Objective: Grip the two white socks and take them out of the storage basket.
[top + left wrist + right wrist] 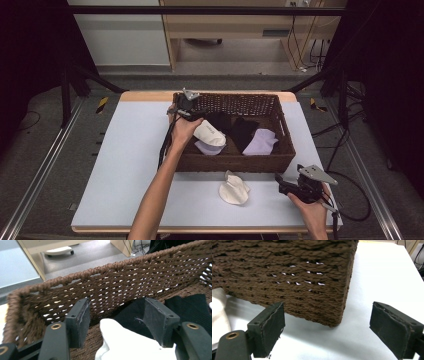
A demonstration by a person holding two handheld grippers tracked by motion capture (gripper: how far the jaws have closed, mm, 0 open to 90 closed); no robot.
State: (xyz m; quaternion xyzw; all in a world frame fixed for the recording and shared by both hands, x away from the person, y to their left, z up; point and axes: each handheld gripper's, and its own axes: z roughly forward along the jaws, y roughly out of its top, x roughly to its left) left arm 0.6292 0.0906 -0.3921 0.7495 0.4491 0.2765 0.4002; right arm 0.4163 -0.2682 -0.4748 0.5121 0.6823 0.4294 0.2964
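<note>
A brown woven basket (pixel 235 162) sits on the white desk (pixel 125 165). Inside it lie rolled and folded socks: a white one (pixel 210 134), a pale purple one (pixel 260 142), and black ones (pixel 243 131) between them.

The left tool (pixel 115 320) reaches down into the far left corner of the basket. Its two black jaws stand wide, with the white sock (pixel 130 345) lying between them. The jaws do not press on the sock, so it looks like the sock is resting in the basket and not being held. I think the tool is this low so the sock lands neatly beside the others.

The right tool (pixel 327 332) waits low over the desk, near the front right corner of the basket (pixel 287 277). Its jaws are wide apart with nothing between them. A cream sock (pixel 234 189) lies on the desk just in front of the basket. The right tool is close to it, so maybe that sock goes in next.

Some things are hard to see. From above, the hand (pixel 185 131) covers much of the left tool. The black socks blend together, so I cannot count them. In the right gripper view, the cream sock (pixel 219 312) is cut off at the left edge. Another purple bit (pixel 207 148) peeks out under the white sock, and most of it is hidden.
</note>
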